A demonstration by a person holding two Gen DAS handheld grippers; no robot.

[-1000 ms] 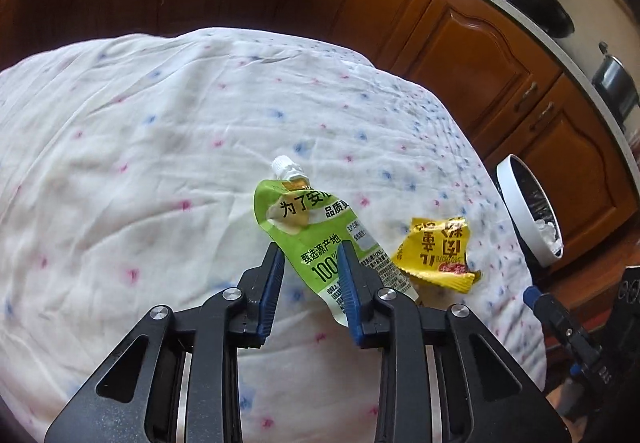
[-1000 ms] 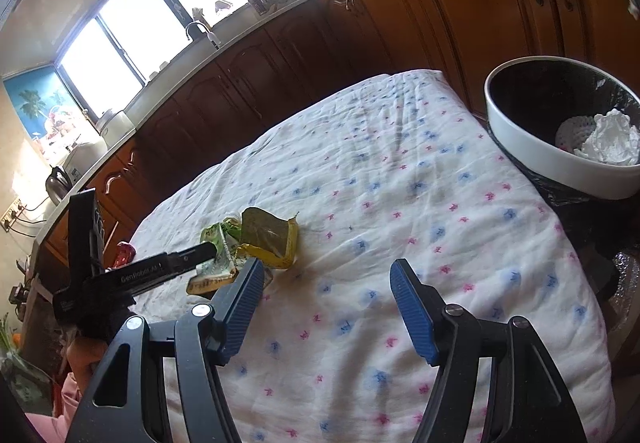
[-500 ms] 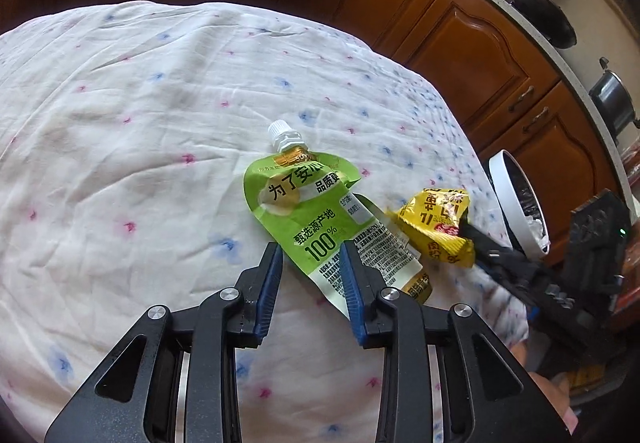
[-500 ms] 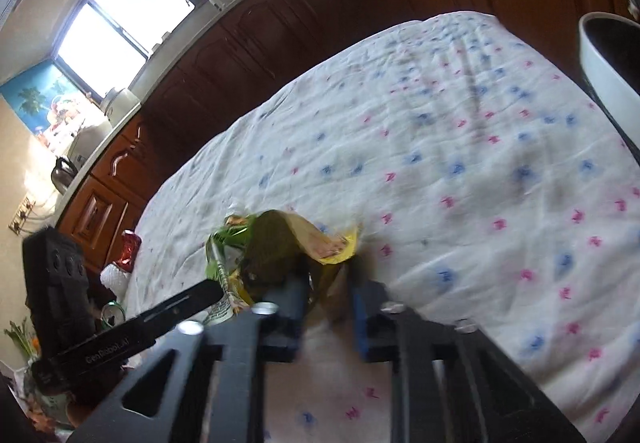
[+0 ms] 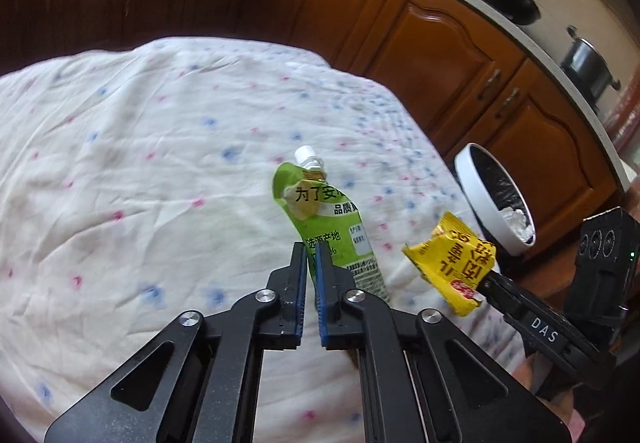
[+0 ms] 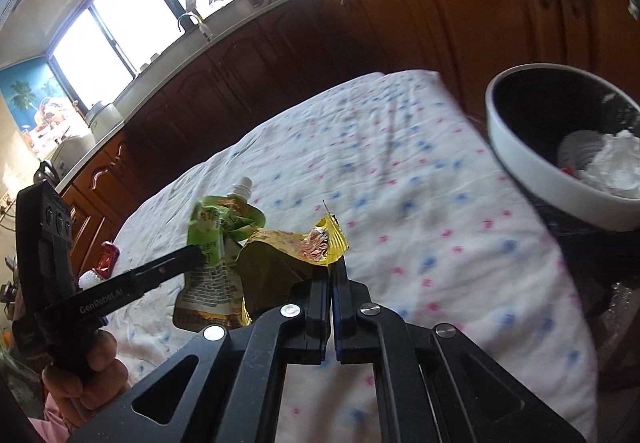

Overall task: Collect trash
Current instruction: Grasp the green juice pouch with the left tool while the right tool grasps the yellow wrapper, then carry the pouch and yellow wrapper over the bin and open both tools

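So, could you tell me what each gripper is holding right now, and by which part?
The left gripper pinches the green pouch at its lower body, spout away. The right gripper clamps the yellow wrapper by one edge.

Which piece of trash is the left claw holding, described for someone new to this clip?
On the white dotted tablecloth, the left claw pinches a green spouted pouch by its lower end. Unlike the crumpled yellow wrapper beside it, it is green with a white screw spout.
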